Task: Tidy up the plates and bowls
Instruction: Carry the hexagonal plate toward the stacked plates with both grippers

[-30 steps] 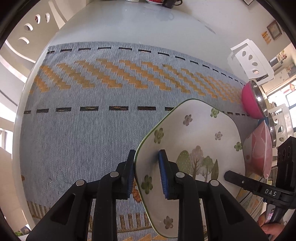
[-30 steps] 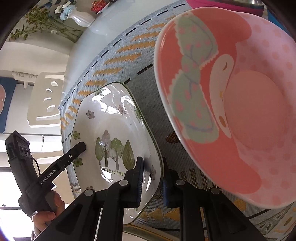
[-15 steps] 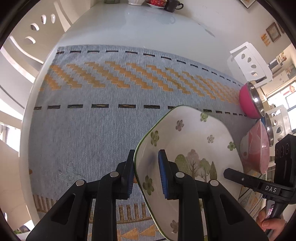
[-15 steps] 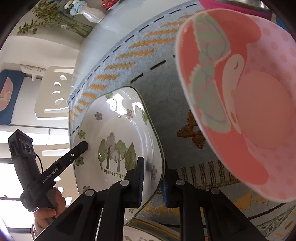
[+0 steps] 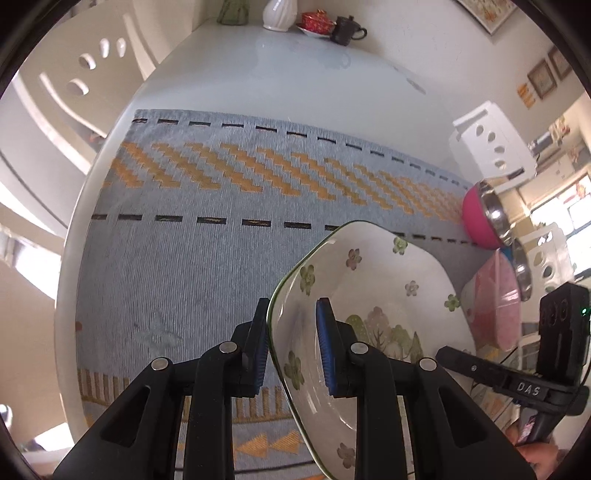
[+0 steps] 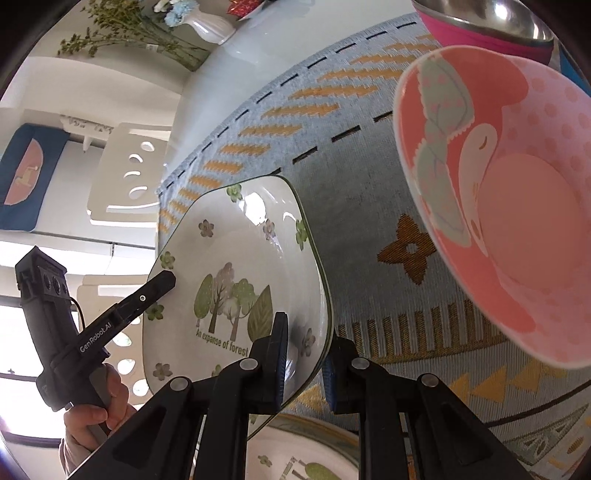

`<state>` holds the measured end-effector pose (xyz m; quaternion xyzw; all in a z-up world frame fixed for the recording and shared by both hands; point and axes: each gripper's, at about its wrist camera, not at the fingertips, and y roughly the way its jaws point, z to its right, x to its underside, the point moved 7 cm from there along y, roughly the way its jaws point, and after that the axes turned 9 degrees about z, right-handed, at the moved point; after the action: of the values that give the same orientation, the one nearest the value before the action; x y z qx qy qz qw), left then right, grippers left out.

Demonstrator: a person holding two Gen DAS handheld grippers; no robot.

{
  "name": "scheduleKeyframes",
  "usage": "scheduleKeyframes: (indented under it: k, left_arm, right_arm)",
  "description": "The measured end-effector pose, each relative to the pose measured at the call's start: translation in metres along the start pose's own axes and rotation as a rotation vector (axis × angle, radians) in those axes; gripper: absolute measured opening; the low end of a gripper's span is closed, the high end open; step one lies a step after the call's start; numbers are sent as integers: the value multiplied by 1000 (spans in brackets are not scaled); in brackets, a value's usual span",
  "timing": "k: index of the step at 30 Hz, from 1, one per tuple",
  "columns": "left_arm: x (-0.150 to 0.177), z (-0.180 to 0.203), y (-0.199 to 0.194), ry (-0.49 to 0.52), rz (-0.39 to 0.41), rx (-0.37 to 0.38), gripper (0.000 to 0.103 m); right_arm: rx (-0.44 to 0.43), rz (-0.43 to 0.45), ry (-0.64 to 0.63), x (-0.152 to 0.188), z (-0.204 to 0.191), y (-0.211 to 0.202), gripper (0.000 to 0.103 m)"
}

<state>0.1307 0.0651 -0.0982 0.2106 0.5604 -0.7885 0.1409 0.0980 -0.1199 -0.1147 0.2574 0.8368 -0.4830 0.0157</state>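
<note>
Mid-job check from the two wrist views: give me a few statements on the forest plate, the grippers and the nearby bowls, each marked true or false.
1. Both grippers clamp the forest plate. True: left gripper and right gripper grip opposite rims.
2. The plate lies flat on the cloth. False: it is lifted and tilted.
3. The pink patterned bowl is held by a gripper. False: no gripper holds it.
4. A pink metal-lined bowl sits beyond it. True.

In the right wrist view, a second tree-printed plate point(image 6: 306, 461) at 6 o'clock is largely covered by the right gripper point(image 6: 304, 360) and cut by the frame. The pink bowl point(image 6: 517, 206) is clipped at 3 o'clock, the steel-lined bowl point(image 6: 484, 18) at 12.
</note>
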Motion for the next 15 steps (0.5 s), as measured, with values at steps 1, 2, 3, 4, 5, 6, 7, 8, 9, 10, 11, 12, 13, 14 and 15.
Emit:
scheduleKeyframes:
  k: [1, 2, 3, 4, 5, 6, 7, 8, 9, 10, 11, 12, 13, 14, 15]
  left_arm:
    - [1, 1, -2, -2, 4, -2, 21]
    - [2, 2, -5, -1, 8, -4, 21]
    - [3, 3, -8, 3, 10, -6, 21]
    - [5, 4, -9, 5, 10, -7, 21]
    - [6, 5, -12, 5, 9, -6, 21]
    - [8, 6, -13, 5, 10, -5, 21]
    - [11, 8, -16, 4, 10, -4, 21]
    - [14, 8, -18, 1, 8, -6, 21]
    - [17, 9, -20, -2, 8, -9, 21]
    - [20, 10, -22, -4, 8, -11, 21]
    - [24, 11, -25, -6, 7, -12, 21]
    - [29, 11, -29, -9, 6, -12, 21]
    - [32, 12, -32, -11, 6, -11, 21]
    - [35, 13, -35, -13, 7, -9, 21]
    - [39, 14, -39, -17, 7, -7, 21]
  right_arm:
    - [-3, 4, -5, 1, -1, -2, 17]
    - [-7, 8, -10, 1, -2, -5, 17]
    - [-12, 8, -17, 2, -4, -7, 17]
    - [-14, 7, -21, 3, -5, -8, 17]
    - [-16, 6, -25, 4, -5, -10, 17]
    - [-21, 5, -28, 6, -5, -13, 17]
    - [-24, 7, -29, 7, -6, -14, 17]
    - [-27, 6, -28, 9, -6, -17, 17]
    - [-30, 5, -27, 10, -5, -19, 17]
    - [-35, 3, -22, 13, -5, -22, 17]
    - [-37, 2, -20, 15, -4, -24, 17]
    - [-36, 2, -25, 17, -4, -27, 17]
    - [-34, 2, -33, 19, -5, -30, 17]
    - [-33, 0, -42, 21, -6, -33, 17]
    - [-37, -4, -49, 24, -7, -37, 17]
